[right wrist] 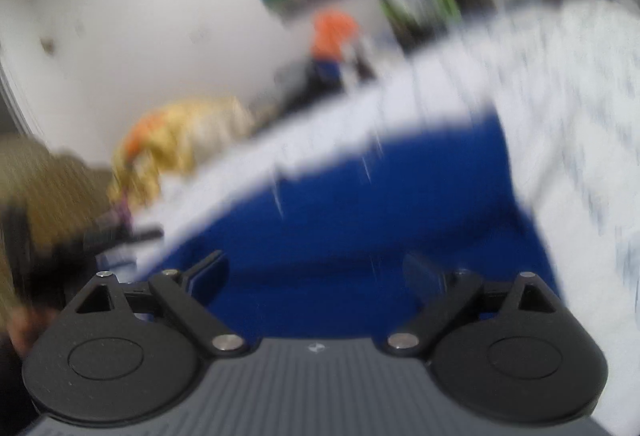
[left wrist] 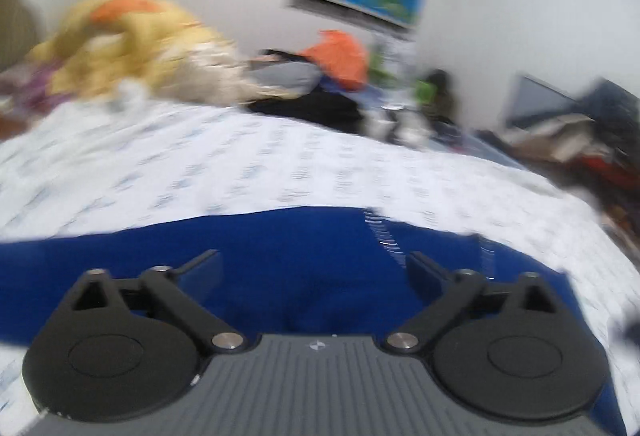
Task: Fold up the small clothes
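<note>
Both grippers, left and right, hang with jaws apart and nothing between them over the blue garment, which lies flat on the bed, probably spread so its edges can be pinched for a fold.

Home bedroom: patterned bedsheet, heaped clothes.
</note>
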`<state>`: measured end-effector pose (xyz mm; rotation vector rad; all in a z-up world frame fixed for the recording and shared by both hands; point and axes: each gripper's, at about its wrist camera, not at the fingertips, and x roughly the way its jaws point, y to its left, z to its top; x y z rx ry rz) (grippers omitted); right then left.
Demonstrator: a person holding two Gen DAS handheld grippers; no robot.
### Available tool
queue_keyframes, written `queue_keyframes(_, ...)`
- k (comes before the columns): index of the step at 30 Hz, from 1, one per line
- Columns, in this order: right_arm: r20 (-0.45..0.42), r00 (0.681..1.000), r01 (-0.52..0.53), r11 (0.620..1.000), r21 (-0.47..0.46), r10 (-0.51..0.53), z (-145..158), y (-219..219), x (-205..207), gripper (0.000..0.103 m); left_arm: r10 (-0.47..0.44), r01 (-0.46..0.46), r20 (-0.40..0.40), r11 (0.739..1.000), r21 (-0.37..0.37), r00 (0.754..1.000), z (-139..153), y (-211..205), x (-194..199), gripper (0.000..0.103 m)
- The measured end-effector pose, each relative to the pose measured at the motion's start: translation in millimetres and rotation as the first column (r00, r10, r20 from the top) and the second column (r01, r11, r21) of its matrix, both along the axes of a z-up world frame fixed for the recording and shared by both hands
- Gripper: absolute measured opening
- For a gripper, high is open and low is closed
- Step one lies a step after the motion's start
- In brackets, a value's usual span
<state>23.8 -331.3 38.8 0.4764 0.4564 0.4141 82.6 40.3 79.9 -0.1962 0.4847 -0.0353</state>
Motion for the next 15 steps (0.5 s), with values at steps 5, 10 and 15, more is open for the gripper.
queue_keyframes(5, 0.012, 1.0, 0.022, 0.962, -0.273, -0.019, 19, 21, 83, 0.103, -0.073, 0.063, -0.192, 0.996, -0.061, 0.979, -42, -23, 37, 0.092)
queue_keyframes(10, -0.081, 0.995, -0.003, 0.83, -0.558, -0.051, -33, 39, 125, 0.103, -0.08, 0.088, -0.172, 0.995, 0.038, 0.982, -60, -26, 44, 0.103)
queue_keyframes(15, -0.102, 0.992, 0.008, 0.848, -0.53, -0.072, -35, 33, 125, 0.103, -0.063, 0.078, -0.175, 0.994, 0.078, 0.983, -61, -18, 46, 0.103)
